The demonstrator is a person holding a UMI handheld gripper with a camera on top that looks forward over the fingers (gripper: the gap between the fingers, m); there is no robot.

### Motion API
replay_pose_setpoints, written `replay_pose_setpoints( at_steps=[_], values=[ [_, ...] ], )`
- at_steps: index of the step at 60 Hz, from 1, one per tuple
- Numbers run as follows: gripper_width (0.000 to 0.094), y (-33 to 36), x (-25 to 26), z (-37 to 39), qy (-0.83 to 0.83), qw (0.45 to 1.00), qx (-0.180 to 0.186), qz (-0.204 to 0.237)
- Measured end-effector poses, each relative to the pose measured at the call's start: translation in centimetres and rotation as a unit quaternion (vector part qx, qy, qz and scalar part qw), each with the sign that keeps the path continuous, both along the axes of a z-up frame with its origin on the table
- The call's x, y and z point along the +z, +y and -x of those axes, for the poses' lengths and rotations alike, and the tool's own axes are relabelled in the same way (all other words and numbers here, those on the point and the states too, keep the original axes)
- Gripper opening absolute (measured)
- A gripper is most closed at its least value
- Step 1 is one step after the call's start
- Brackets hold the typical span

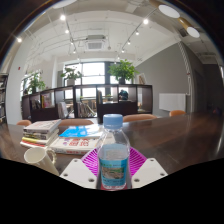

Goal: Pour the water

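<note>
Water bottle [114,155] upright, clamped by gripper [114,172] — books [58,134], paper cup [36,156] beside.

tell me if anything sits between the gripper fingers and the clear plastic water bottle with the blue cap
Nothing visible does. The clear plastic water bottle with the blue cap already stands between the gripper fingers; whether they press on it cannot be told.

Lighting, as I read it from the feed: bright daylight through the far windows [88,72], washing them out. Ceiling spotlights [62,17] glare as white dots. Tabletop [170,135] mid-toned, softly reflective. Strong fisheye bending toward the edges. Water bottle [114,152] close, slightly soft; background detail soft.
</note>
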State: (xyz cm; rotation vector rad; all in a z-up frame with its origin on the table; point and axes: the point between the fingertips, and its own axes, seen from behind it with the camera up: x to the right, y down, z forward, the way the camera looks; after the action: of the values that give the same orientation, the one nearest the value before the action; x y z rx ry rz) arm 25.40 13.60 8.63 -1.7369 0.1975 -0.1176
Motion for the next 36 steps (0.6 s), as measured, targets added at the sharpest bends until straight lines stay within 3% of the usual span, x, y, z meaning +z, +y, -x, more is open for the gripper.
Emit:
replay_pose_setpoints(
  at_steps=[9, 13, 17, 26, 36],
  values=[
    [0.0485, -0.1, -0.1, 0.4, -0.001, 1.0, 0.01, 0.009],
    [0.0668, -0.4, -0.9, 0.9, -0.001, 1.0, 0.02, 0.022],
    [0.0784, -1.3, -1.5, 0.8, -0.005, 0.999, 0.017, 0.035],
    [0.0872, -5.2, -2.8, 1.0, 0.0, 0.998, 0.004, 0.066],
    [0.0867, -10.8, -3.8, 3.7, -0.004, 0.996, -0.001, 0.093]
  ],
)
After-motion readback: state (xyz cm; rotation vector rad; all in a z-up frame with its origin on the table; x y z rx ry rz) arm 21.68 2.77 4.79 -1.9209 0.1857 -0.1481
